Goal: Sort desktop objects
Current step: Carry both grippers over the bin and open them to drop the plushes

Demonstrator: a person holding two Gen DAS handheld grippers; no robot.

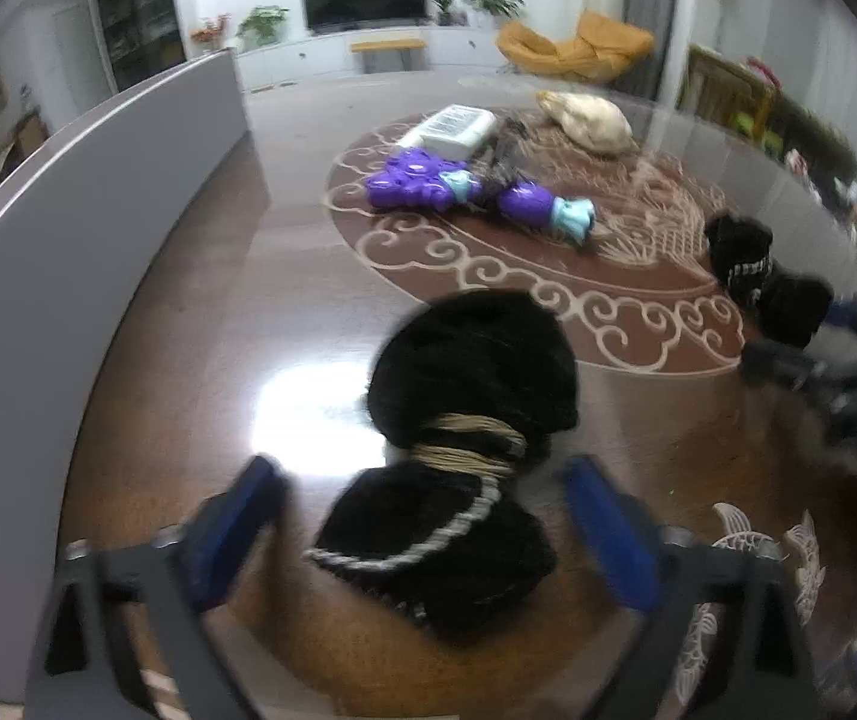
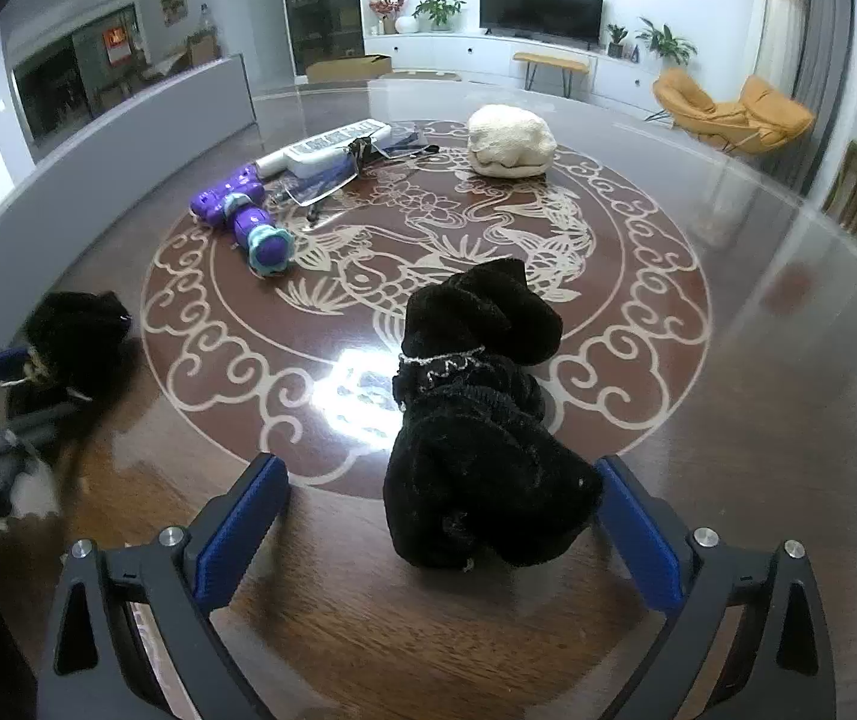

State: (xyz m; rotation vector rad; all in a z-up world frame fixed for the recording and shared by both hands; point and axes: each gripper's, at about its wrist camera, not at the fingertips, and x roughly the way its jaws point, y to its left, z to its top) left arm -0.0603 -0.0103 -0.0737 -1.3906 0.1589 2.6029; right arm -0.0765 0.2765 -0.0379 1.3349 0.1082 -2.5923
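Note:
A black fuzzy bundle (image 1: 470, 372) bound with tan cord lies on the round table (image 1: 218, 300), between the fingers of my left gripper (image 1: 422, 540). That gripper is open and its blue pads (image 1: 236, 534) stand clear of the bundle on both sides. A second black fuzzy bundle (image 2: 476, 420) with a thin silvery band sits between the fingers of my right gripper (image 2: 434, 528), which is open too; its right pad (image 2: 638, 540) is very close to the fabric. The first bundle (image 2: 74, 336) shows at the left edge of the right wrist view, the second (image 1: 752, 276) at the right of the left wrist view.
Further back on the table (image 2: 758, 420) lie two purple toys (image 2: 242, 216), a white flat device (image 2: 332, 147), a clear packet (image 2: 332, 180) and a cream cloth lump (image 2: 509, 141). A grey wall-like panel (image 1: 98, 192) curves along the left edge.

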